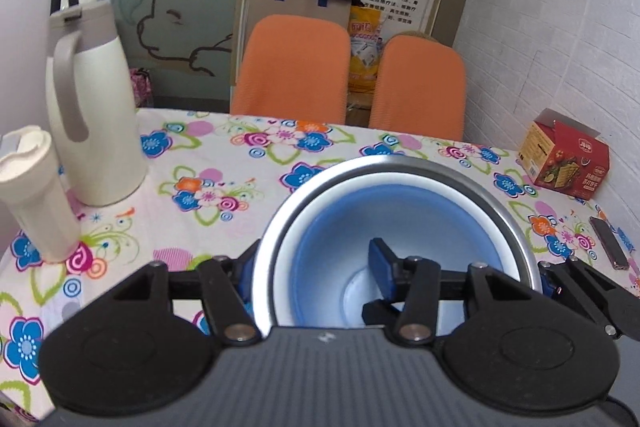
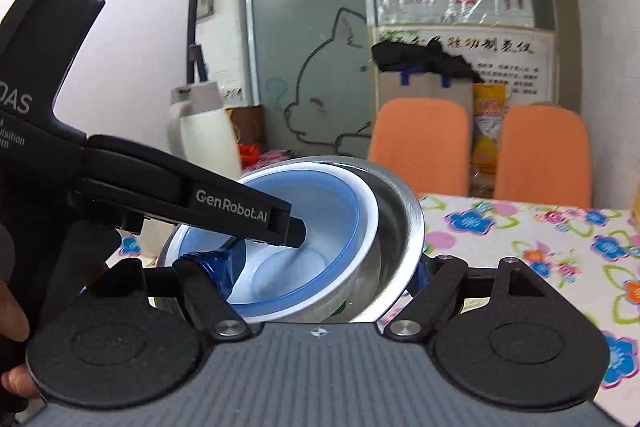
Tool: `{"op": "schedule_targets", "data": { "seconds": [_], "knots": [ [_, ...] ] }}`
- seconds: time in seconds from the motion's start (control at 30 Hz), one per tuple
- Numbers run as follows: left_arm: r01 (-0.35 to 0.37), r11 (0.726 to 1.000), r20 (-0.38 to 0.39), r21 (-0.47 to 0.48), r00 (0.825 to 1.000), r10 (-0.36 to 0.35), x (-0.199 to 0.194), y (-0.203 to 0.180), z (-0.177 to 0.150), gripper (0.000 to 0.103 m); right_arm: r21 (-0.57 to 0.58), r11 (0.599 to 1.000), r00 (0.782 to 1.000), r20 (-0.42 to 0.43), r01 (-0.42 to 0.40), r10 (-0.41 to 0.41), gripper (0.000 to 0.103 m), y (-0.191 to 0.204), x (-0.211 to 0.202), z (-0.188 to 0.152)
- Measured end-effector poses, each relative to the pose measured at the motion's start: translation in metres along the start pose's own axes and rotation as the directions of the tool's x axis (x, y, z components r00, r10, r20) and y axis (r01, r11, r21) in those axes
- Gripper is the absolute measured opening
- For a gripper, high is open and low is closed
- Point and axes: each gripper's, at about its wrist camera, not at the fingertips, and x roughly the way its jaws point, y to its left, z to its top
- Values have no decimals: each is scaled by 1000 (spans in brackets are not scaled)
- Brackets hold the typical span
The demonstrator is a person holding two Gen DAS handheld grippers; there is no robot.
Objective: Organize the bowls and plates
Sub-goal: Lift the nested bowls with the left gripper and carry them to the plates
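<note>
Nested bowls held by both grippers above a table covered by a flowered cloth point(image 1: 248, 167). We see a steel bowl point(image 1: 516, 223) with a white-rimmed blue bowl point(image 1: 400, 211) seated inside it.

In the left wrist view, the left gripper point(image 1: 316, 275) straddles the near left wall of the stack: one blue finger pad point(image 1: 380, 269) lies inside the blue bowl, the other sits outside the steel wall, so the fingers are closed on both rims together.

In the right wrist view, the right gripper point(image 2: 320, 273) clamps the same stack, tilted, with one pad point(image 2: 228, 267) inside the blue bowl and the other outside the steel bowl's right wall. The left gripper's black body, lettered "GenRobot.AI", crosses this view from the left, and part of a hand point(image 2: 12, 307) shows at the left edge.

The stack appears lifted toward the near edge of the table; we cannot tell whether it touches the cloth.

Toward the table's left edge stand a cream jug point(image 1: 96, 115) and, just beside it, a lidded cup point(image 1: 36, 195). Near the right edge sit a red carton point(image 1: 568, 159) and a phone point(image 1: 608, 243). Two orange chairs point(image 1: 296, 67) stand behind the far edge.
</note>
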Motion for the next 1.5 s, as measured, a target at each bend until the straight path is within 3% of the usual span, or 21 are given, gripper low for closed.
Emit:
{"op": "schedule_targets", "data": {
  "seconds": [0.5, 0.93, 1.07, 1.1, 1.13, 1.33, 1.5],
  "knots": [
    [19, 998, -193, -60, 981, -30, 62, 12, -60, 50, 68, 997, 979, -202, 36, -21, 67, -1, 22, -59],
    [-13, 1000, -194, -15, 981, 10, 73, 9, -60, 51, 163, 987, 970, -238, -2, 41, 68, -13, 35, -74],
    [-4, 1000, -194, -14, 981, 1, 75, 8, -59, 61, 171, 985, 969, -241, -10, 52, 68, -15, 39, -75],
    [3, 1000, -195, -16, 981, -6, 75, 8, -59, 75, 173, 985, 968, -243, -13, 56, 68, -16, 40, -74],
    [12, 1000, -194, -17, 981, -15, 75, 7, -59, 82, 184, 983, 968, -243, -21, 66, 68, -18, 40, -73],
    [11, 1000, -127, -1, 992, -11, 63, 1, -54, 87, 198, 980, 971, -230, -13, 60, 67, -22, 33, -70],
    [1, 1000, -92, -20, 996, -3, 53, 4, -50, 91, 188, 981, 986, -168, 41, -9, 67, -28, 15, -64]
  ]
}}
